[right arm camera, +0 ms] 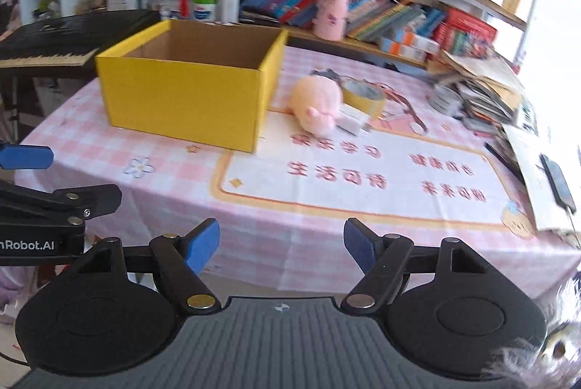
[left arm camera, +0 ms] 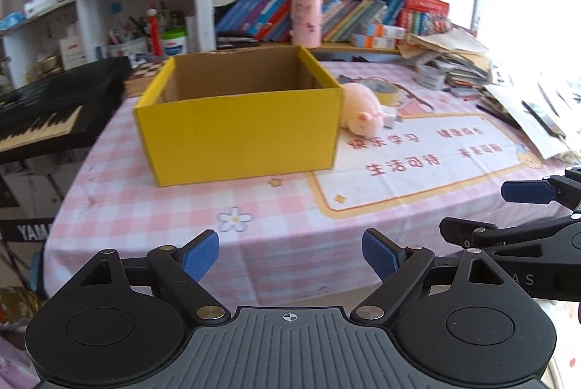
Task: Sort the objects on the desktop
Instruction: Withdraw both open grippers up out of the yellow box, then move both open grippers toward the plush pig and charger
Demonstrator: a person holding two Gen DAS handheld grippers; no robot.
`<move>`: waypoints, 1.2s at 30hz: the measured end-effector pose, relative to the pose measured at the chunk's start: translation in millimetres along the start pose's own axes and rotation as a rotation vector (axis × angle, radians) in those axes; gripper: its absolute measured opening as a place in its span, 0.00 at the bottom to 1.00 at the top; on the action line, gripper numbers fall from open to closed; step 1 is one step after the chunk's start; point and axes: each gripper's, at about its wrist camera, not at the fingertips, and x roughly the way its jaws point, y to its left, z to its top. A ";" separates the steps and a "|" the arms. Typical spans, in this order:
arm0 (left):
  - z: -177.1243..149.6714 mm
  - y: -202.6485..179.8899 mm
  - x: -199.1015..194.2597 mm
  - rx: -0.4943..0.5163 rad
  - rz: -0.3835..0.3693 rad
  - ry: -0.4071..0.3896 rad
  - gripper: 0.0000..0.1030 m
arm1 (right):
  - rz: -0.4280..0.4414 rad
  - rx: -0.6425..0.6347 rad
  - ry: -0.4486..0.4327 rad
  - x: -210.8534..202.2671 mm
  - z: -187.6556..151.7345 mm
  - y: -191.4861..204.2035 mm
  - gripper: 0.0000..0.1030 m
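Observation:
A yellow cardboard box [left arm camera: 236,134] [right arm camera: 181,98] stands open-topped on the pink checked tablecloth [left arm camera: 163,214]; what I can see of its inside is bare. Right of it lie a pink plush pig [left arm camera: 361,113] [right arm camera: 317,105], a roll of yellow tape [left arm camera: 381,89] [right arm camera: 365,96] and a small white block [left arm camera: 390,118] [right arm camera: 350,124]. My left gripper [left arm camera: 290,258] hangs over the table's near edge, open and holding nothing. My right gripper [right arm camera: 281,249] is beside it, also open with nothing between its blue pads [right arm camera: 203,243]. Each gripper shows at the edge of the other's view.
A black keyboard [left arm camera: 47,113] [right arm camera: 54,40] stands left of the table. Stacked papers and books [right arm camera: 479,87], a round tin [right arm camera: 445,100], a strap [right arm camera: 403,105] and a phone [right arm camera: 557,178] crowd the right side. Full bookshelves rise behind the table.

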 end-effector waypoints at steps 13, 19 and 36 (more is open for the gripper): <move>8.3 -37.2 27.3 0.049 -0.068 0.048 0.86 | -0.047 0.039 0.061 10.7 -9.9 -32.8 0.72; 19.6 -54.0 44.6 0.059 -0.060 0.061 0.86 | -0.037 0.061 0.066 22.4 -5.2 -57.0 0.72; 62.9 -128.9 106.9 0.087 -0.030 0.091 0.86 | 0.002 0.094 0.108 81.4 25.1 -157.5 0.72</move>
